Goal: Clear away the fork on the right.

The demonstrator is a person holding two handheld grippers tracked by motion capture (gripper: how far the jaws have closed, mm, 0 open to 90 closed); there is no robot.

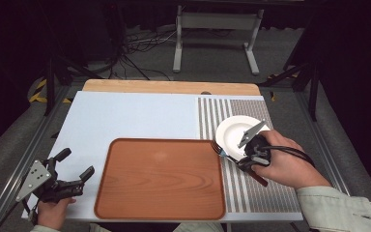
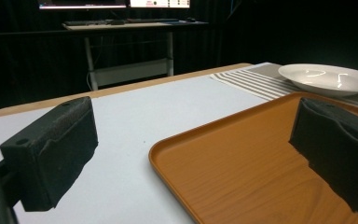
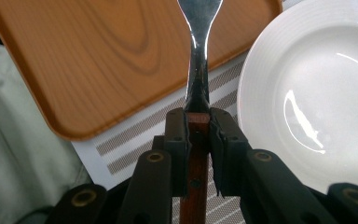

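While right tool [image 3: 198, 135] grips fork [image 3: 199, 56] | wooden handle close-up

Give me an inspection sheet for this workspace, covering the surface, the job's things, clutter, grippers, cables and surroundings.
Surface: pale blue table with a striped placemat at its right.
Job's things: fork with a wooden handle, clamped; white plate on the placemat; wooden tray, nothing on it.
Clutter: nothing seen.
Grippers: right gripper shut on the fork handle, between tray and plate; left gripper open, at the table's left front corner, holding nothing.
Cables: a black cable loops over the right hand; loose cables on the floor behind the table.
Surroundings: dark room, a grey metal stand beyond the table.
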